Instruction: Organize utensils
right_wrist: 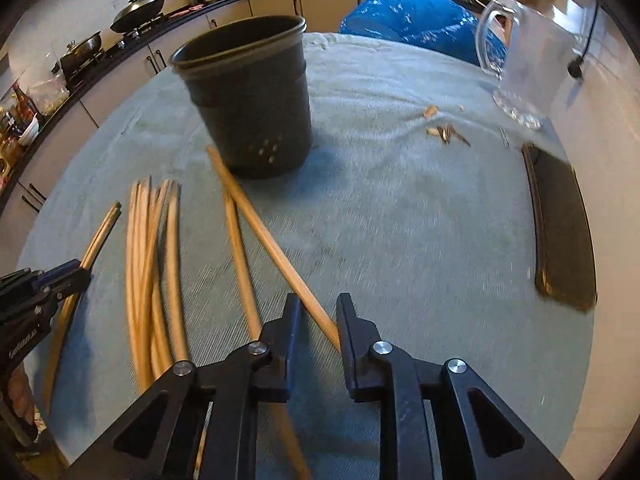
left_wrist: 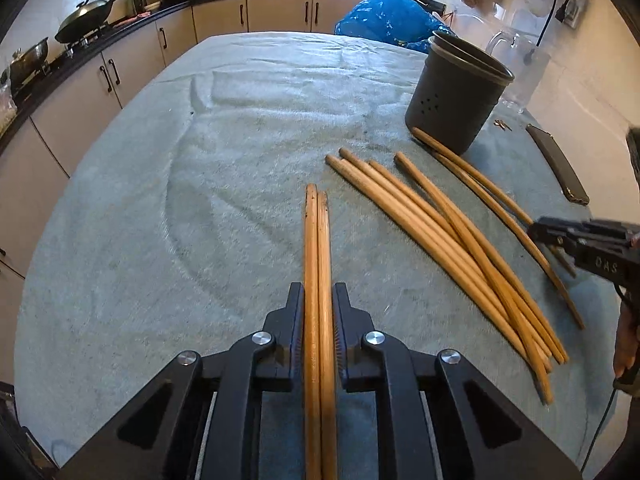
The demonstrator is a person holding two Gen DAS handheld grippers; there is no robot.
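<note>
My left gripper is shut on a pair of wooden chopsticks that point forward over the grey cloth. Several loose chopsticks lie in a fan to its right. A dark utensil holder stands upright beyond them; it also shows in the right wrist view. My right gripper is open just above the cloth, with one chopstick crossing between its fingers and another beside it. It shows at the right edge of the left wrist view. The left gripper shows at left.
A black phone lies at the right edge of the table. A glass jug stands at the back right, small scraps near it. A blue bag sits behind the table. Kitchen counters with pans run along the left.
</note>
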